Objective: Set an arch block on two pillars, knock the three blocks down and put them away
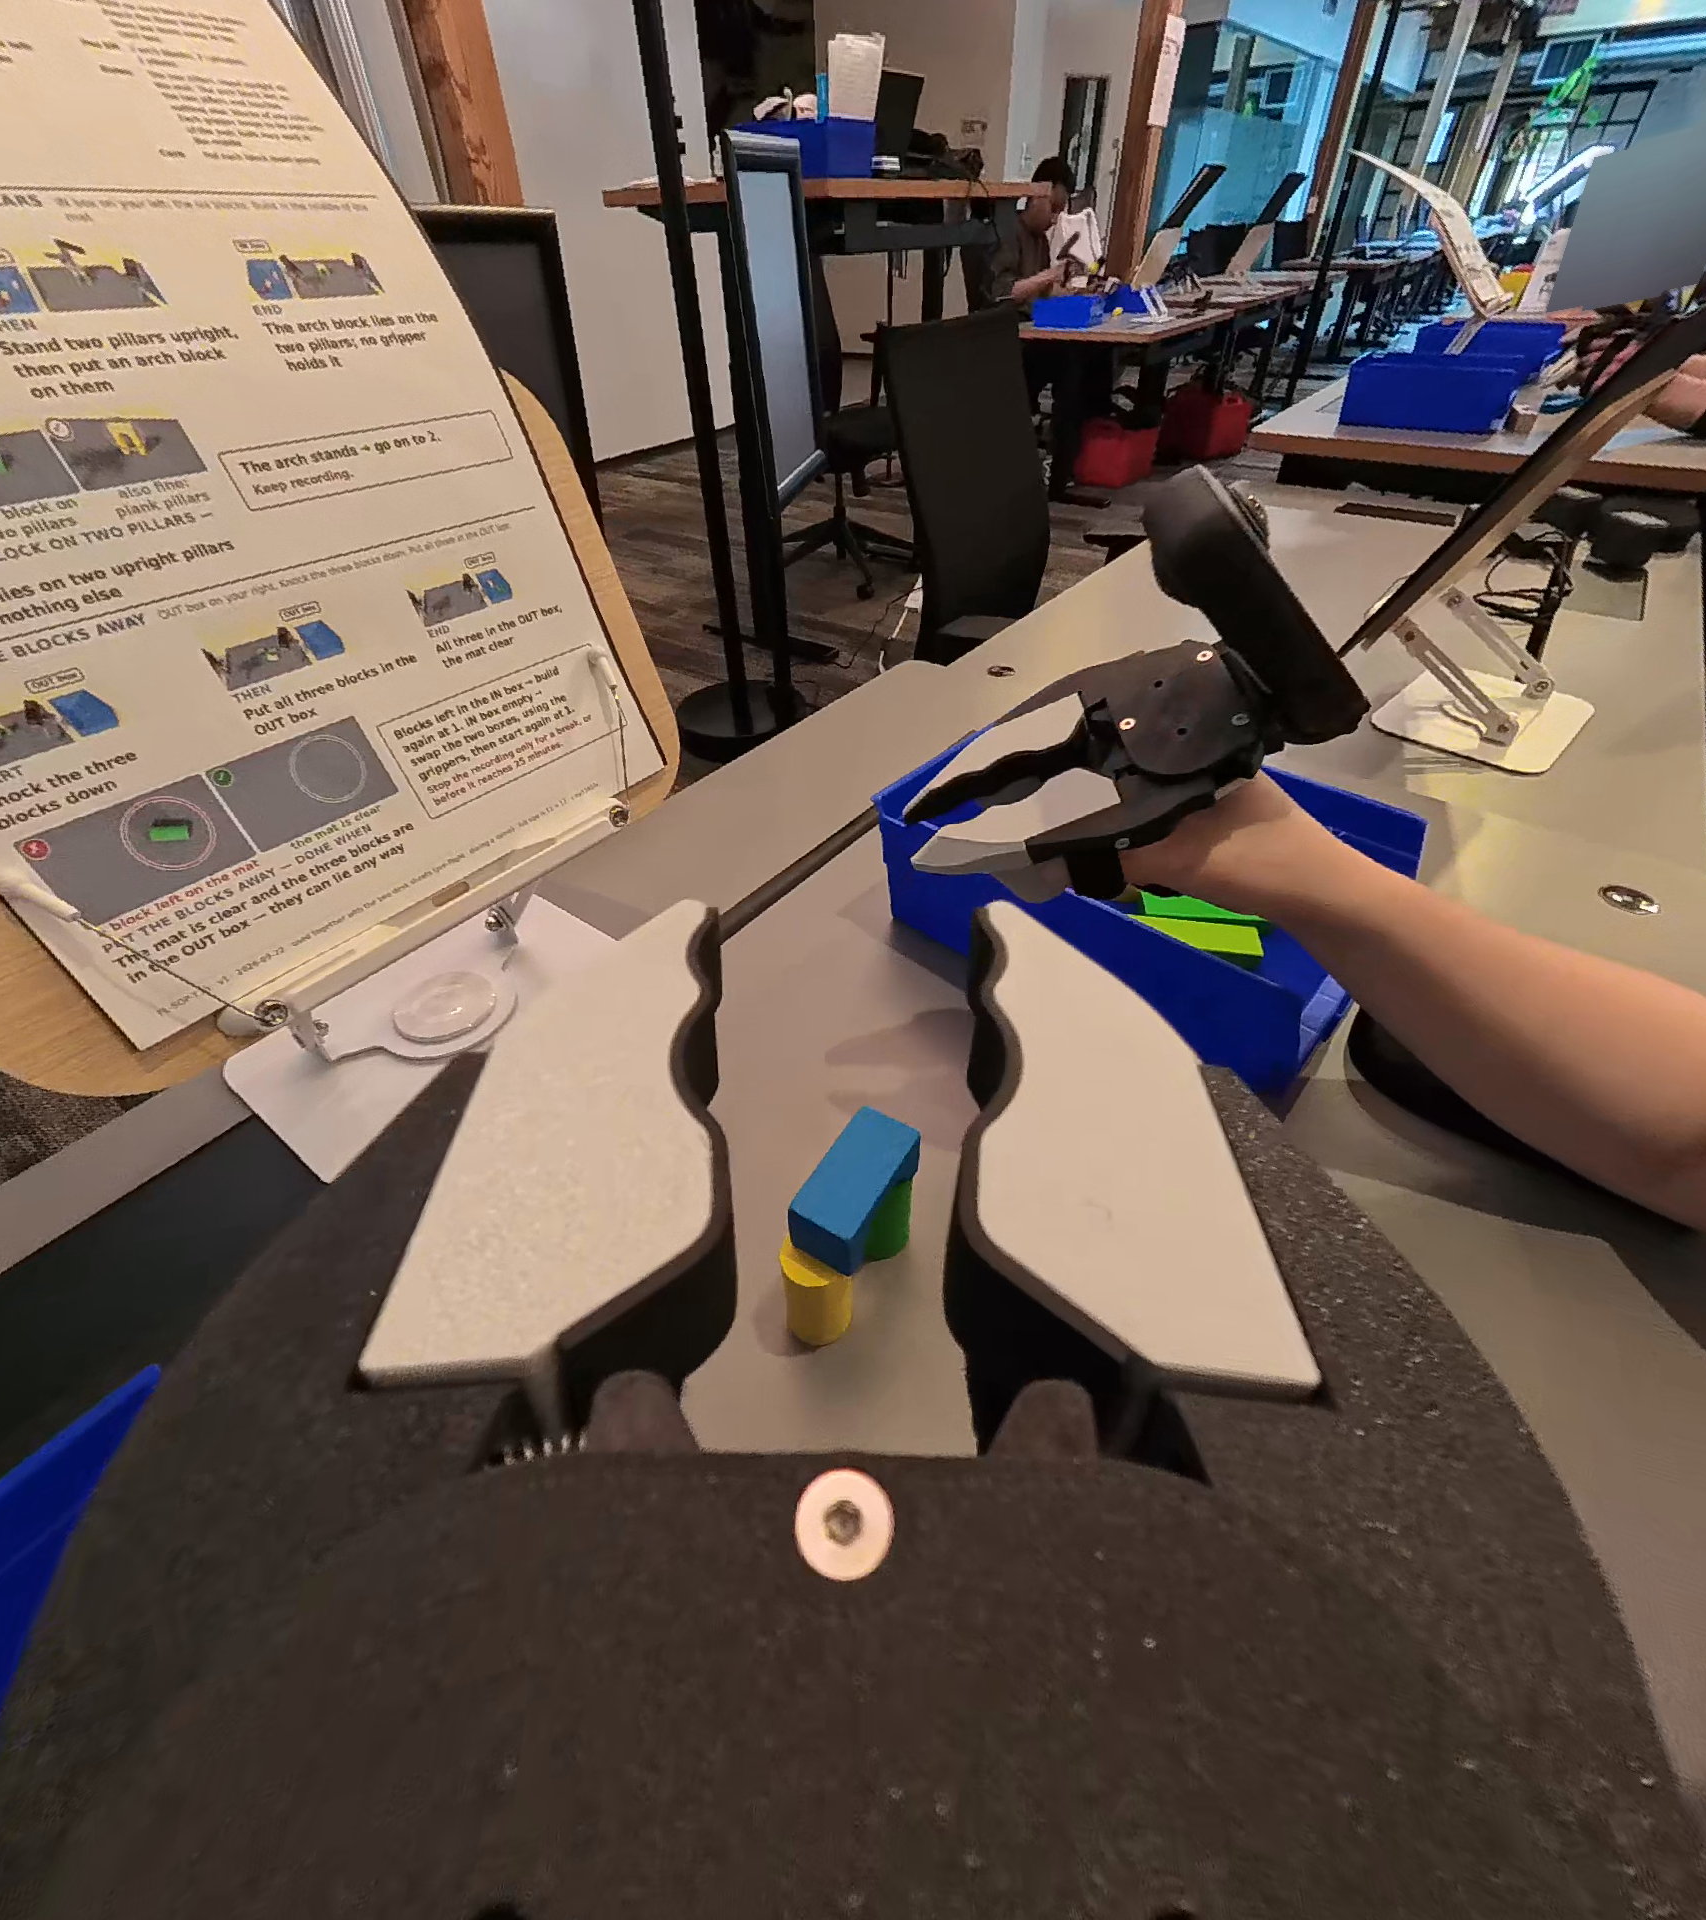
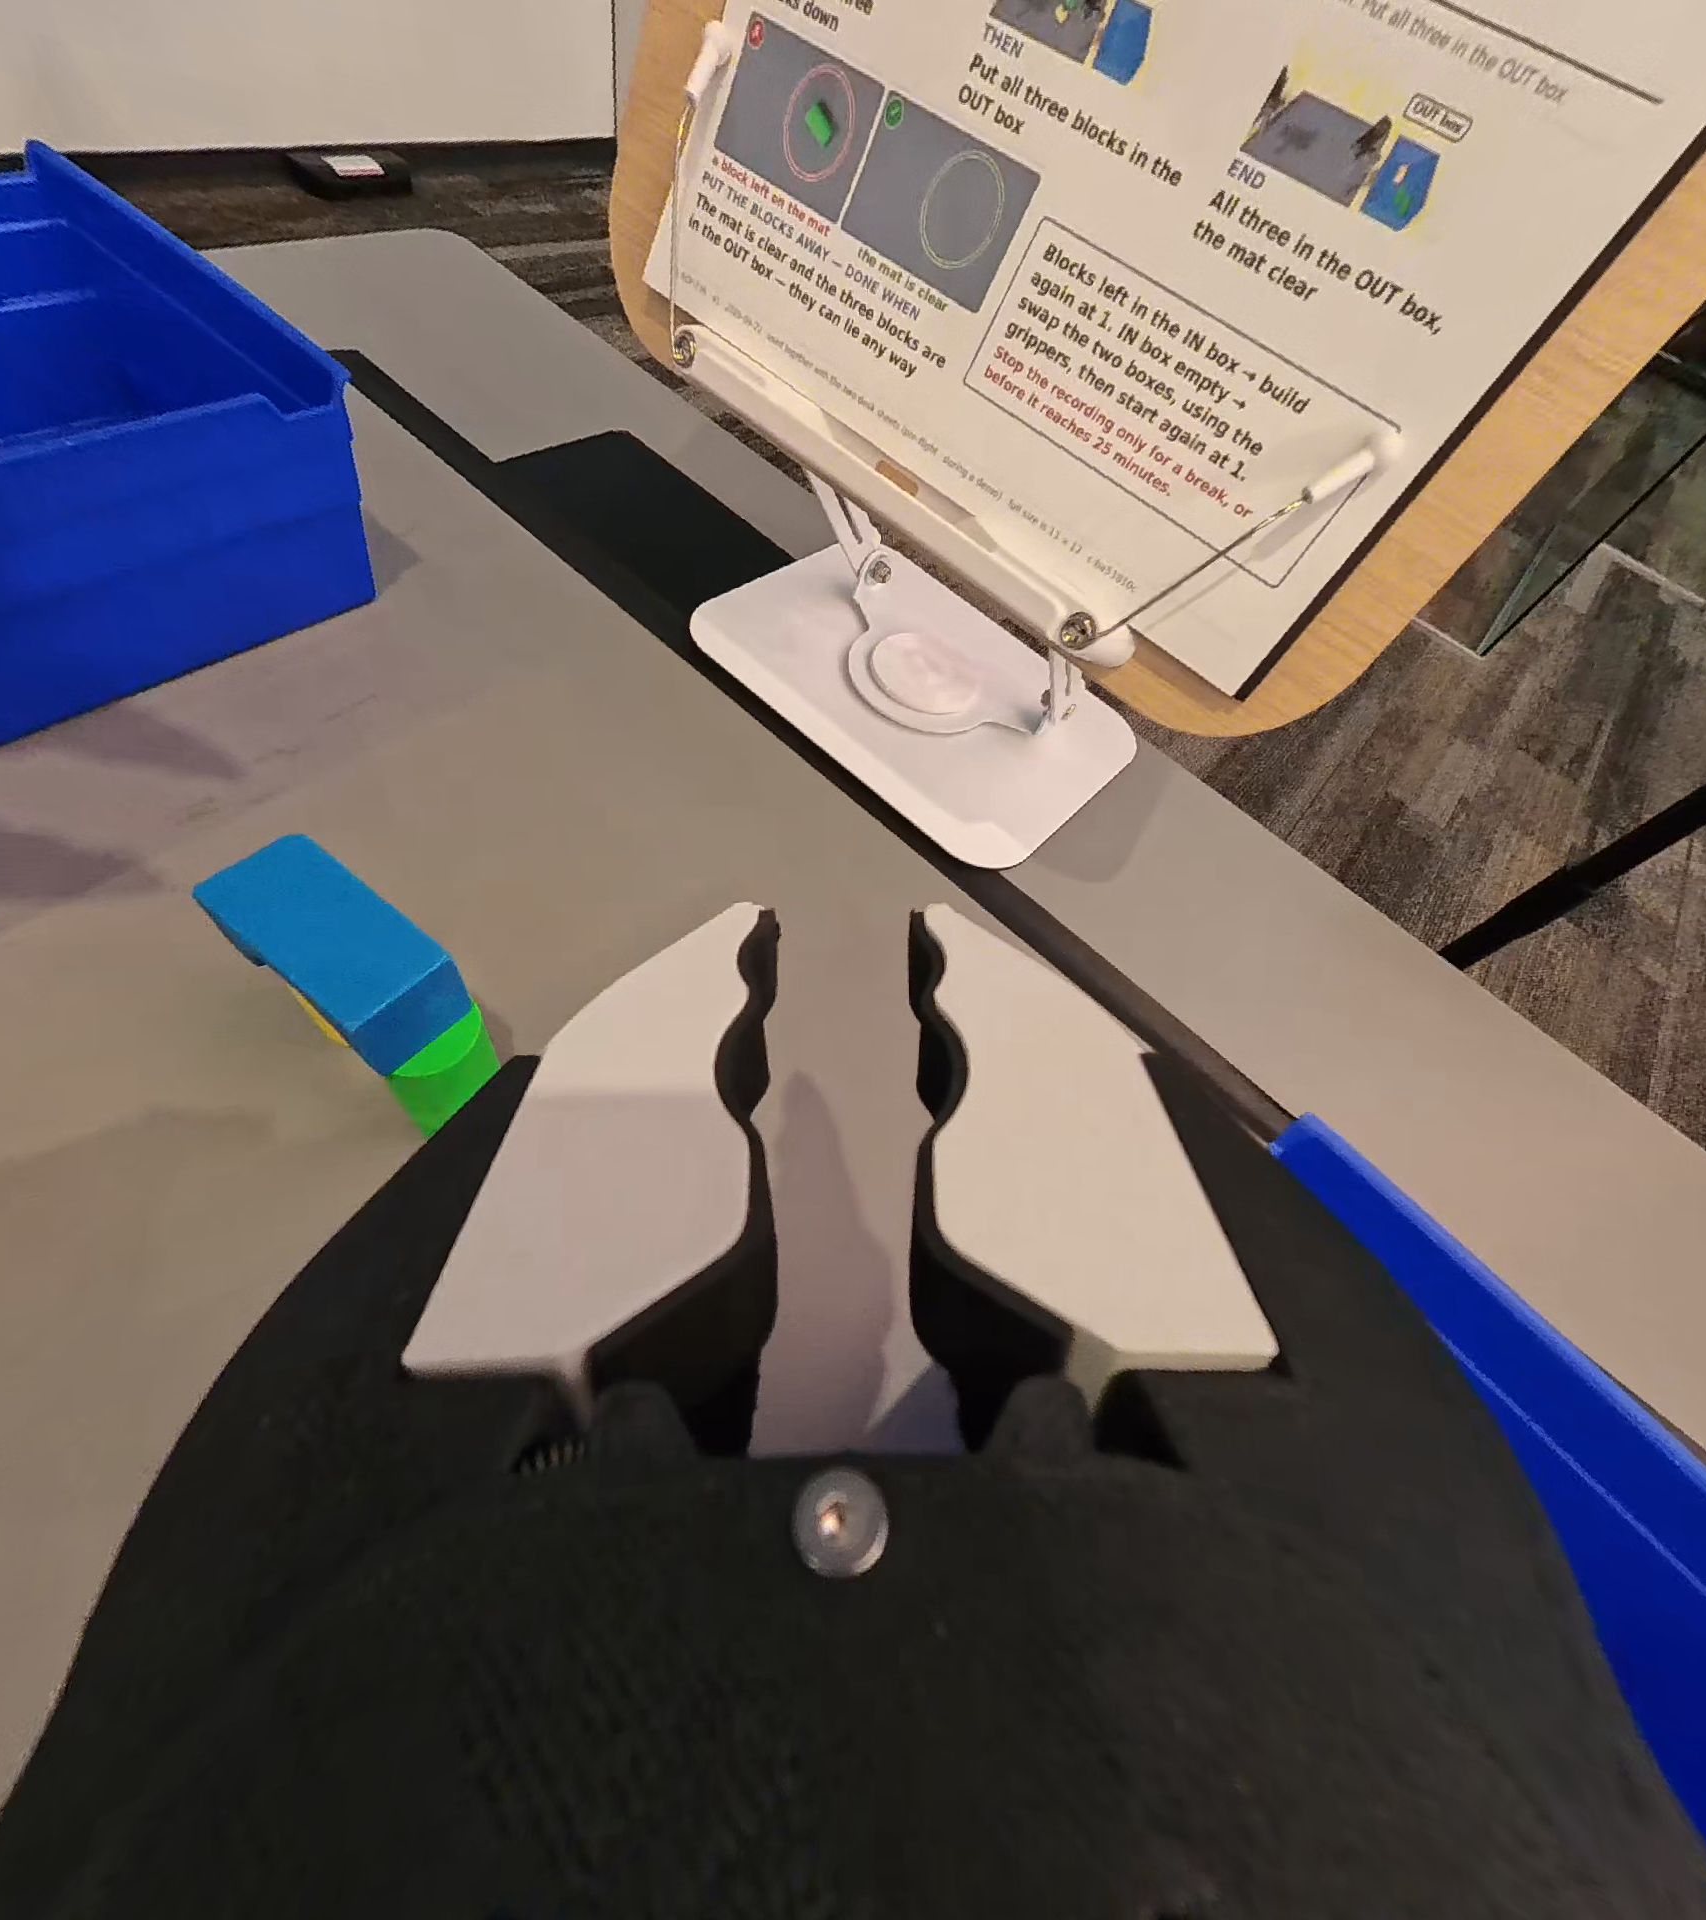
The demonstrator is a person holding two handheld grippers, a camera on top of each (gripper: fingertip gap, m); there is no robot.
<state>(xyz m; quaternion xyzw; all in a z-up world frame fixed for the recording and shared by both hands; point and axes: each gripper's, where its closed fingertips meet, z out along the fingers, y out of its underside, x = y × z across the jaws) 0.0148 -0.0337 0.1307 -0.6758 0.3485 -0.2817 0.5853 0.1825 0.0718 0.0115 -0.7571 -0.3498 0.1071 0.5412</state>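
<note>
Blue arch block (image 1: 854,1190) rests on 2 pillars at lower centre; both grippers' jaws gape empty. Sweep sideways gently so blocks stay on the surface.

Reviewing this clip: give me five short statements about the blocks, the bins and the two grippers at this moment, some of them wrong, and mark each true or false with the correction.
1. The blue arch block rests on a yellow pillar and a green pillar. True.
2. The left gripper is clamped on the arch. False: its fingers are open, with the structure standing between them, untouched.
3. The right gripper holds a block. False: it is open and empty, off to the side of the structure.
4. Green blocks lie in the blue bin on the right. True.
5. The three blocks have been knocked down. False: the arch stands on both pillars.
</note>
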